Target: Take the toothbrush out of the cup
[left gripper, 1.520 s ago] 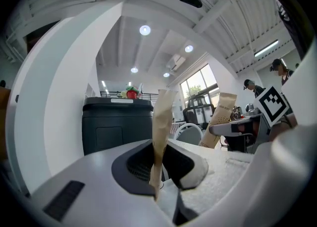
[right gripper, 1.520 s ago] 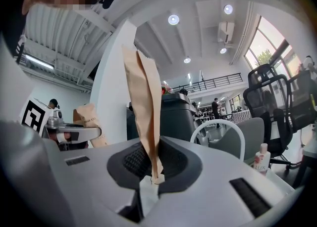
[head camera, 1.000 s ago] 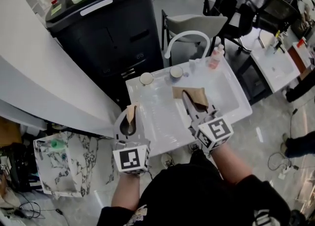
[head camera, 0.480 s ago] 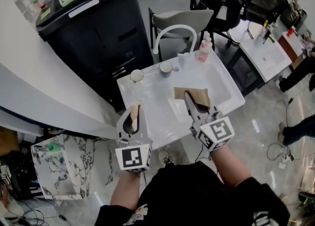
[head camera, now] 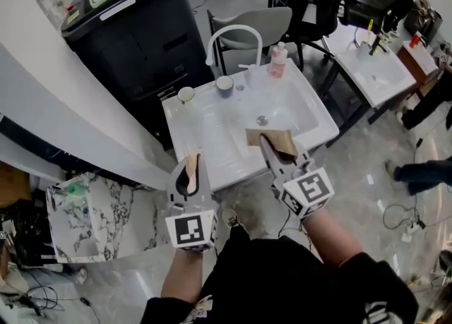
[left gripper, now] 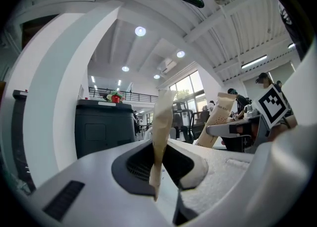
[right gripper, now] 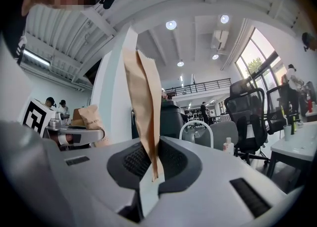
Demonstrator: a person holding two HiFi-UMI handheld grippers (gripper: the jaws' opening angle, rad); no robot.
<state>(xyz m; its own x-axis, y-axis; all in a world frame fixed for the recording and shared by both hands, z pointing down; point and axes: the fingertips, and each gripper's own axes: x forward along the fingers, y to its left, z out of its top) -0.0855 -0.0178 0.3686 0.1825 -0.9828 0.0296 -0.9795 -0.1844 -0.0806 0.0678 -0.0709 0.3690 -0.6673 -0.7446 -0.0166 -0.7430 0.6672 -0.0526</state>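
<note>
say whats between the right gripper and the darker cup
In the head view: brown paper held by the right gripper, then bare sink basin up to the darker cup; drain slightly aside.

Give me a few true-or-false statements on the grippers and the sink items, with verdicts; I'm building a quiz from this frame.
1. The left gripper is shut on a brown paper strip. True.
2. The right gripper has its jaws wide apart and empty. False: it is shut on a brown paper bag.
3. Two cups stand on the back rim of the sink. True.
4. The pink bottle lies on its side in the basin. False: it stands upright on the rim beside the faucet.
</note>
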